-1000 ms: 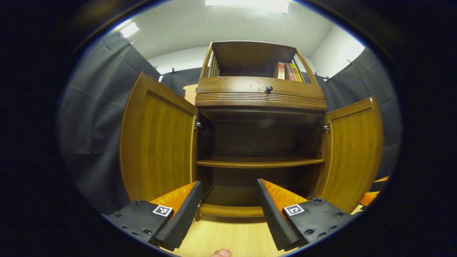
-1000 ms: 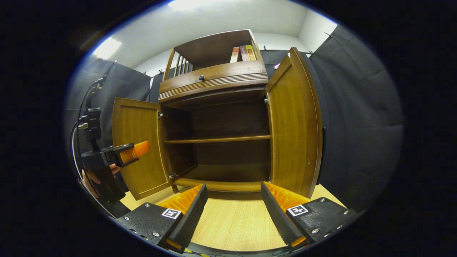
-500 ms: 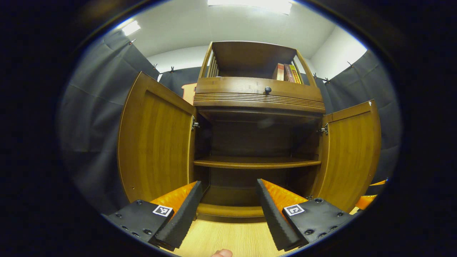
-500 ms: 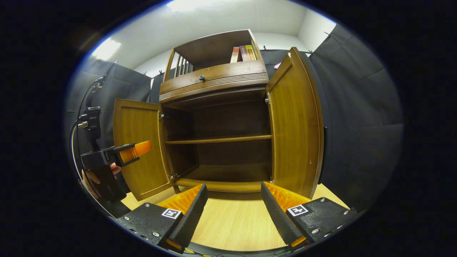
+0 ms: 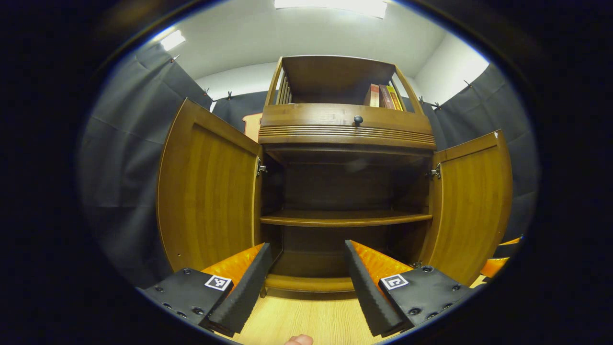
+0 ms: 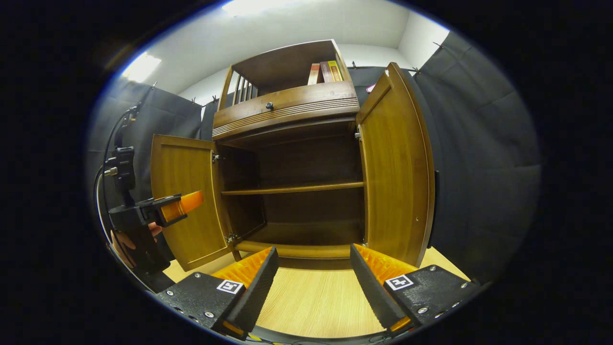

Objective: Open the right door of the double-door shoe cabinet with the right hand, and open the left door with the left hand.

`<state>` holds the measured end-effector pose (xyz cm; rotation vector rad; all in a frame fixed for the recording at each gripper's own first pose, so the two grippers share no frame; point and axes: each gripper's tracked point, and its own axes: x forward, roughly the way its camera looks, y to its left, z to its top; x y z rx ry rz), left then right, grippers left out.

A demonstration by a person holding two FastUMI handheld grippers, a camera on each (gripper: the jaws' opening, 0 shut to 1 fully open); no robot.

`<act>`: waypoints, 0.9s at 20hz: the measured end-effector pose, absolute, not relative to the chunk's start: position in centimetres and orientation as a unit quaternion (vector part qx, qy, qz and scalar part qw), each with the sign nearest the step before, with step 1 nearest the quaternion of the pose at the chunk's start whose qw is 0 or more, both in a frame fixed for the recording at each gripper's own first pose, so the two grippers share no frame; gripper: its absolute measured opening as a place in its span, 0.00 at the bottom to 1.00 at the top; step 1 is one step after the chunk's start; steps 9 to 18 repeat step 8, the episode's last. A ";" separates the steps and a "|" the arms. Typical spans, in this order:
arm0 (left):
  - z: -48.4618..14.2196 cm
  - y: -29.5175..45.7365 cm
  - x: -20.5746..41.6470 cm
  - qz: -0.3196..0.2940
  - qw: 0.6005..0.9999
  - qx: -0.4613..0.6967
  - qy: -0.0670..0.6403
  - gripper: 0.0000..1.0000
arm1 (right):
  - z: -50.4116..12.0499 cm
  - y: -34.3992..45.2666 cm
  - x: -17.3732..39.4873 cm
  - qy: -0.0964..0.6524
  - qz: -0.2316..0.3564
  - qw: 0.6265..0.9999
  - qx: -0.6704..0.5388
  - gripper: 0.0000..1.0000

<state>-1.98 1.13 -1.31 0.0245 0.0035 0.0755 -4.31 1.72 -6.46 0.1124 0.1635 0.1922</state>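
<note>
The brown wooden shoe cabinet point(image 5: 345, 134) stands in front of me with both doors swung wide. In the left gripper view the left door point(image 5: 208, 191) hangs open at the left and the right door point(image 5: 471, 201) at the right. My left gripper point(image 5: 306, 282) is open in front of the cabinet's base, holding nothing. In the right gripper view the right door point(image 6: 395, 163) stands open close by, and the left door point(image 6: 184, 196) farther off. My right gripper point(image 6: 313, 282) is open above the floor, holding nothing. The left gripper point(image 6: 179, 206) and a hand point(image 6: 127, 239) show at that view's left.
Inside the cabinet one shelf point(image 5: 345, 218) spans the dark interior. A drawer with a small knob point(image 5: 357, 119) sits above the doors, and books point(image 5: 383, 96) stand in the top compartment. Light wooden floor point(image 6: 311, 297) lies before the cabinet. Dark cloth walls point(image 6: 479, 158) enclose both sides.
Almost nothing has changed; both views drift very slightly, and both doors stay open with both grippers open.
</note>
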 end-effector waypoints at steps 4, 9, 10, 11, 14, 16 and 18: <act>-1.1 0.6 -1.9 0.033 0.999 0.026 -0.005 0.96 | -6.4 1.7 -4.2 0.081 0.096 0.991 0.056 1.00; -1.2 0.4 -1.6 0.031 0.999 0.023 -0.004 0.96 | -6.4 1.6 -4.1 0.080 0.094 0.991 0.058 1.00; -1.2 0.4 -1.6 0.031 0.999 0.023 -0.004 0.96 | -6.4 1.6 -4.1 0.080 0.094 0.991 0.058 1.00; -1.2 0.4 -1.6 0.031 0.999 0.023 -0.004 0.96 | -6.4 1.6 -4.1 0.080 0.094 0.991 0.058 1.00; -1.2 0.4 -1.6 0.031 0.999 0.023 -0.004 0.96 | -6.4 1.6 -4.1 0.080 0.094 0.991 0.058 1.00; -1.2 0.4 -1.6 0.031 0.999 0.023 -0.004 0.96 | -6.4 1.6 -4.1 0.080 0.094 0.991 0.058 1.00; -1.2 0.4 -1.6 0.031 0.999 0.023 -0.004 0.96 | -6.4 1.6 -4.1 0.080 0.094 0.991 0.058 1.00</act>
